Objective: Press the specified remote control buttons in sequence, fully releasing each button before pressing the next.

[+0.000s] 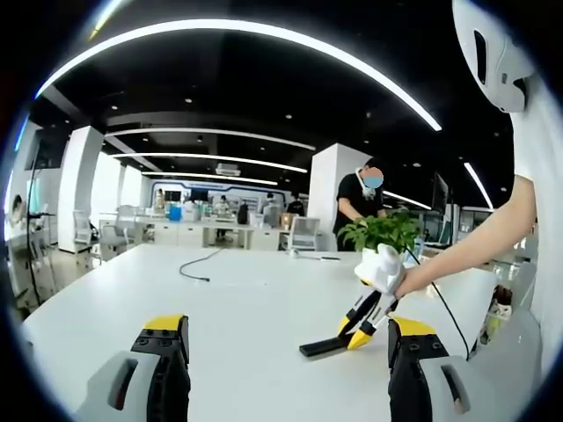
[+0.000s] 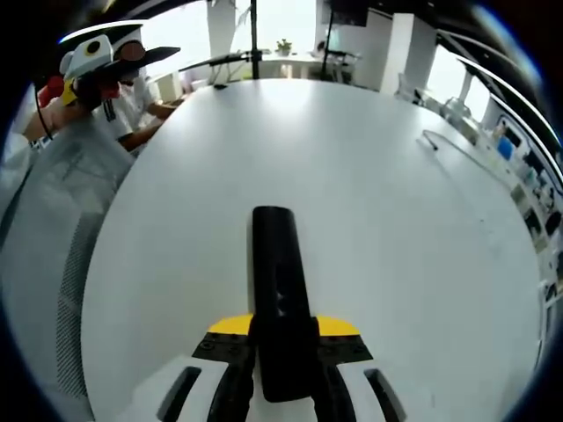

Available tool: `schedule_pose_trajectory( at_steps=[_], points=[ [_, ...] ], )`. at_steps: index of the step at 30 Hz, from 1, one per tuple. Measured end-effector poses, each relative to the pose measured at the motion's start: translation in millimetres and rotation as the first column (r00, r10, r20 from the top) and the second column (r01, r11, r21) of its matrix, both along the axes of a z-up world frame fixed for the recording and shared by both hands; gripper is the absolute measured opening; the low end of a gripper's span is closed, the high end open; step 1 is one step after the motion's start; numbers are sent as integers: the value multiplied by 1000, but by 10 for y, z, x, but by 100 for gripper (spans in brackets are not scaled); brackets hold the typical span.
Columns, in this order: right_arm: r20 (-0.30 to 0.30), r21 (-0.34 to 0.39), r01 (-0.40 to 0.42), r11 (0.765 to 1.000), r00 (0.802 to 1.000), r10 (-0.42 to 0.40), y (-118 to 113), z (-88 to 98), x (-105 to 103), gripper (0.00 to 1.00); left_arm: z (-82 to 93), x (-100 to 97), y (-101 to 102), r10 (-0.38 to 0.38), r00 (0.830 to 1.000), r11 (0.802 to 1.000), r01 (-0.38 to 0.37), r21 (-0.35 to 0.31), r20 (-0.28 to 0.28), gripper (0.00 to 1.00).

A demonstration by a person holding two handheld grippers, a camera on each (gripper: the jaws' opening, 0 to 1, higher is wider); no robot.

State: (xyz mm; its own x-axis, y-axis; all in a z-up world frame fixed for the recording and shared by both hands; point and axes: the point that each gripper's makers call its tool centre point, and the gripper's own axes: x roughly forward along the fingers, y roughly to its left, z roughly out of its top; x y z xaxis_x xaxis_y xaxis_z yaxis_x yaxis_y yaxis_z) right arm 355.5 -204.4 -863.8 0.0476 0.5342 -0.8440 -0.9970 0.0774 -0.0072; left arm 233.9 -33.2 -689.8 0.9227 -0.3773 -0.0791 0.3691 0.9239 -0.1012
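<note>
Remote control (image 1: 321,345) is seen in the left gripper view as a flat black bar lying on the white bench (image 1: 237,308), right of centre and well inside the bench edges. Its long axis is seen running from lower left to upper right in that view, the far end meeting the right tool (image 1: 361,337), which is held by a hand (image 1: 413,280) and tilted down onto it. The yellow tips of that tool are closed around the remote's end. The left tool (image 1: 286,352) is seen at the bottom of the view with its jaws spread wide apart, nothing between them, near the remote but apart from it. Wide bare bench is noted to the left and beyond; a thin cable (image 1: 198,264) lies well apart, toward the far side. A potted plant (image 1: 380,233) stands behind the right tool.

In the right gripper view the remote control (image 2: 277,281) is pinched between the jaws of the right tool (image 2: 283,352), its long axis pointing straight away along the jaws. It is slim, glossy black, with a rounded far end; buttons cannot be made out. Open white bench (image 2: 396,220) surrounds it on all sides, the curved bench edge lying at left, a mesh chair (image 2: 53,229) just beyond it.
</note>
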Motion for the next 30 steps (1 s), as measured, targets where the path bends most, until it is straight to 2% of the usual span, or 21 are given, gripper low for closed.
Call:
schedule_pose_trajectory(
  at_steps=[30],
  points=[
    [-7,-30,-2,1000,1000,1,0,-9,248,21,-38,2,-32,-10,1000,1000,10,4,-10,97]
  ],
)
